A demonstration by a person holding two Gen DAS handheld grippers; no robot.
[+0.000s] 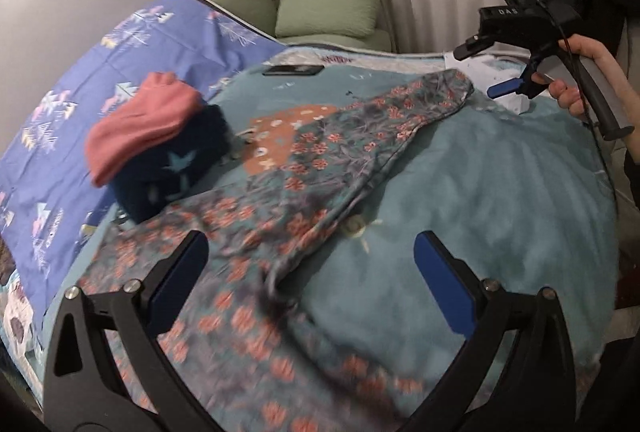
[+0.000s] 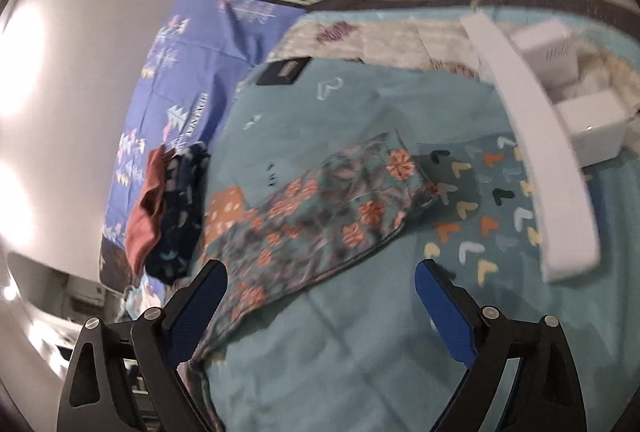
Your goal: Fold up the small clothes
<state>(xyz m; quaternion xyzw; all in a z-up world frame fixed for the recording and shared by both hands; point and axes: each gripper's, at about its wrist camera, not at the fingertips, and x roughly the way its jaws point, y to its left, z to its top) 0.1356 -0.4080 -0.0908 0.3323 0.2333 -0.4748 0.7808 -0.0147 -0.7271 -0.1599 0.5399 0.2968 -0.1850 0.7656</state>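
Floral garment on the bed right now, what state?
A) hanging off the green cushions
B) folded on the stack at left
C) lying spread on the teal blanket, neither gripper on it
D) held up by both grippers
C: the floral garment lies on the teal blanket; left gripper and right gripper both open, empty.

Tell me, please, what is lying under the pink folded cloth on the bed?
The pink folded cloth rests on a dark navy folded garment with pale star shapes. Under that is the bed cover. Whether more clothes are hidden inside the pile cannot be seen.
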